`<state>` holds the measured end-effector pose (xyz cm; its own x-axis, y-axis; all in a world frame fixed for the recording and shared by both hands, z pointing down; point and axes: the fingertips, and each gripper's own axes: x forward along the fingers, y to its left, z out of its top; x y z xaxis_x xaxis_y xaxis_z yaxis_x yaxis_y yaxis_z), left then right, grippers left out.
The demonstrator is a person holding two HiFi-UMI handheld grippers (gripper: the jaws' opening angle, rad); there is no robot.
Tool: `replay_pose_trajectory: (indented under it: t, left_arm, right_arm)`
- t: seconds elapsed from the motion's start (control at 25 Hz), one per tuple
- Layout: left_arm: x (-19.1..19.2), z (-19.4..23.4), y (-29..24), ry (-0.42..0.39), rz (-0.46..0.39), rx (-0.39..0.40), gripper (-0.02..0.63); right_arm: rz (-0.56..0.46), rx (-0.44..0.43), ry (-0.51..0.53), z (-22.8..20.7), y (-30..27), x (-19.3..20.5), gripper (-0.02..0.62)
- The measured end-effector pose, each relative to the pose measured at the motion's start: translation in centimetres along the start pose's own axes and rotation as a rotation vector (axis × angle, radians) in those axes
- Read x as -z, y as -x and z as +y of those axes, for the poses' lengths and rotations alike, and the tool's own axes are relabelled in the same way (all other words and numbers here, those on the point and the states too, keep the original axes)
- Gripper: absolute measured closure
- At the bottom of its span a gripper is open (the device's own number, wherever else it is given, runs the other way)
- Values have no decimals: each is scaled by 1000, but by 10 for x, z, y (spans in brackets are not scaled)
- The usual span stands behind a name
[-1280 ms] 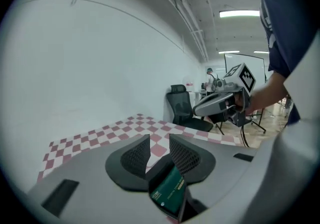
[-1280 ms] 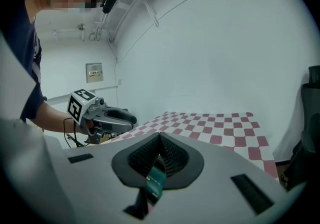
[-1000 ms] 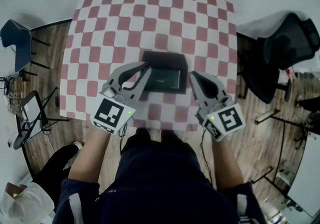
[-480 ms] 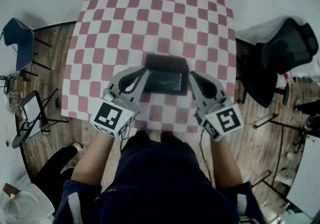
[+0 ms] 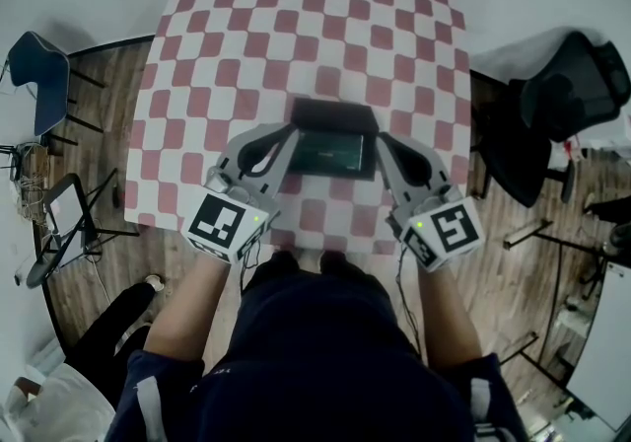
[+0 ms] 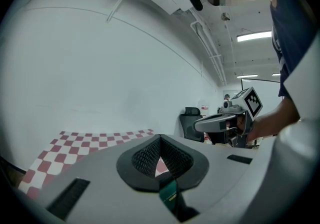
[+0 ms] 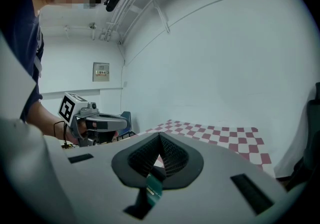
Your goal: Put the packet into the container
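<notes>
A dark green packet [image 5: 332,151] hangs stretched between my two grippers, just above the near part of a black rectangular container [image 5: 333,112] on the red-and-white checkered table [image 5: 246,45]. My left gripper [image 5: 290,140] is shut on the packet's left edge, which shows as a green sliver [image 6: 168,193] pinched in the jaws of the left gripper view. My right gripper [image 5: 382,144] is shut on the right edge, and the same green edge [image 7: 153,186] shows in the right gripper view. Each gripper view also catches the other gripper: the right gripper [image 6: 231,121] and the left gripper [image 7: 95,120].
A black office chair [image 5: 567,95] stands right of the table and a blue chair [image 5: 37,80] to its left. A small stand [image 5: 64,223] and a seated person [image 5: 69,391] are on the wooden floor at lower left. White walls lie beyond the table.
Both grippers keep the packet stretched between them over the container. The whole group sits slightly further up and right in the head view; nothing was let go.
</notes>
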<state>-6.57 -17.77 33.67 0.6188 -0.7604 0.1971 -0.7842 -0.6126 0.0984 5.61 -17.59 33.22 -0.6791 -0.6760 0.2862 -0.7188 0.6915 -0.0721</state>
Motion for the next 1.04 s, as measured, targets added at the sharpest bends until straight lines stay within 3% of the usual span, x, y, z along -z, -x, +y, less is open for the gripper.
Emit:
replay_pose_trajectory:
  t: [1.04]
  left_arm:
    - [14,-1,9,8,14,-1,580]
  right_arm:
    - [34,-22,-4,13,3,15,583]
